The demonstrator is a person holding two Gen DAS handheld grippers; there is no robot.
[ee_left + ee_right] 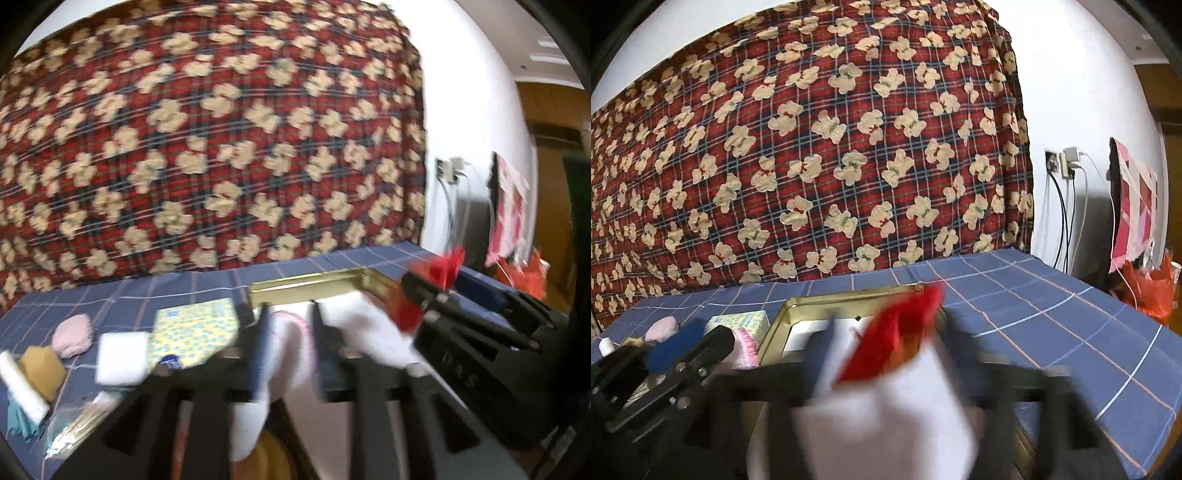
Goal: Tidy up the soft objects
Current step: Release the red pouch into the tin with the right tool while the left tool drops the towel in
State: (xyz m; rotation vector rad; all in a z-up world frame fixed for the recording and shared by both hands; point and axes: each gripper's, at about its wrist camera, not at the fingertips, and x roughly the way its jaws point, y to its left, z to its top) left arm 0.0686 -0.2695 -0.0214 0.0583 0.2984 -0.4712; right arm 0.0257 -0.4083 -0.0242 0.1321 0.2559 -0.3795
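Note:
My left gripper [288,332] is shut on a white sock with pink trim [286,354], held above the gold tin [310,286]. My right gripper [886,339] is shut on a white and red sock [897,343] over the same tin [783,314]; it also shows blurred at the right of the left wrist view [436,295]. On the blue checked cloth at the left lie a pink soft ball [72,334], a white sponge [120,356], an ochre sponge [42,369] and a yellow patterned tissue pack [194,332].
A red plaid bear-print cover [221,147] hangs behind the table. A white roll [22,387] and a teal cloth [18,417] lie at the left edge. Wall sockets with cables [1063,166] and an orange bag [1152,291] are to the right.

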